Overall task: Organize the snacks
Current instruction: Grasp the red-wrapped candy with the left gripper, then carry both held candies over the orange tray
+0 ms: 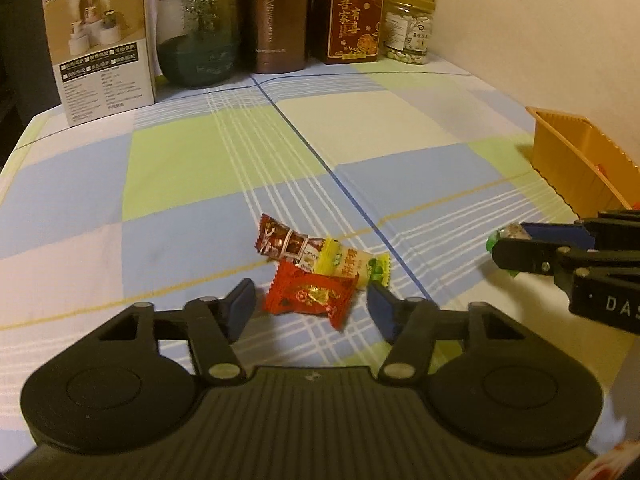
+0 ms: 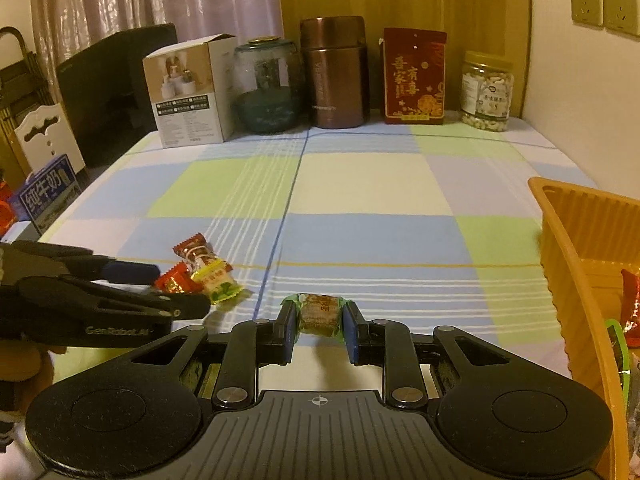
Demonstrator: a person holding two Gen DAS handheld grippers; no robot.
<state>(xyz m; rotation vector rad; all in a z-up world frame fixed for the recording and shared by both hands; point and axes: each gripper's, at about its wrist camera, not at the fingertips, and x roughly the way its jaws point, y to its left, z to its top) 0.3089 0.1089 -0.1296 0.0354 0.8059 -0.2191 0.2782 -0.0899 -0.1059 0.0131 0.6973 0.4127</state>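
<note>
**Wrapped candies: light, crinkly, best pinched across the body**

Nearest the right wrist camera, the right claw (image 2: 319, 330) is closed on a green-wrapped brown candy (image 2: 319, 315), pads pressing its two short ends, the sweet held just above the checked cloth of the table (image 2: 360, 184). It looks weightless and fairly firm inside, but the film wrapper is probably slick and springy, so a grip on the solid middle should hold better than one on the twisted tails.

At 9 o'clock of that view, the left claw (image 1: 311, 304) stands wide, its pads on either side of a red candy (image 1: 310, 294). Touching this one are a yellow-green candy (image 1: 352, 264) and a dark red patterned candy (image 1: 286, 242), all three in one small heap. Closing here may well nudge or drag the neighbours; taking the red one across its plump centre seems safest.

An orange basket (image 2: 560, 248) sits at 3 o'clock, near the right claw, with a few wrappers already inside. Nothing lies between the held candy and its rim, though the wall is high enough to need a lift.

Along the far edge at 12 o'clock, well apart, stand a white carton (image 2: 192, 92), a glass jar (image 2: 266, 88), a brown flask (image 2: 334, 74), a red packet (image 2: 414, 78) and a nut jar (image 2: 486, 92).
</note>
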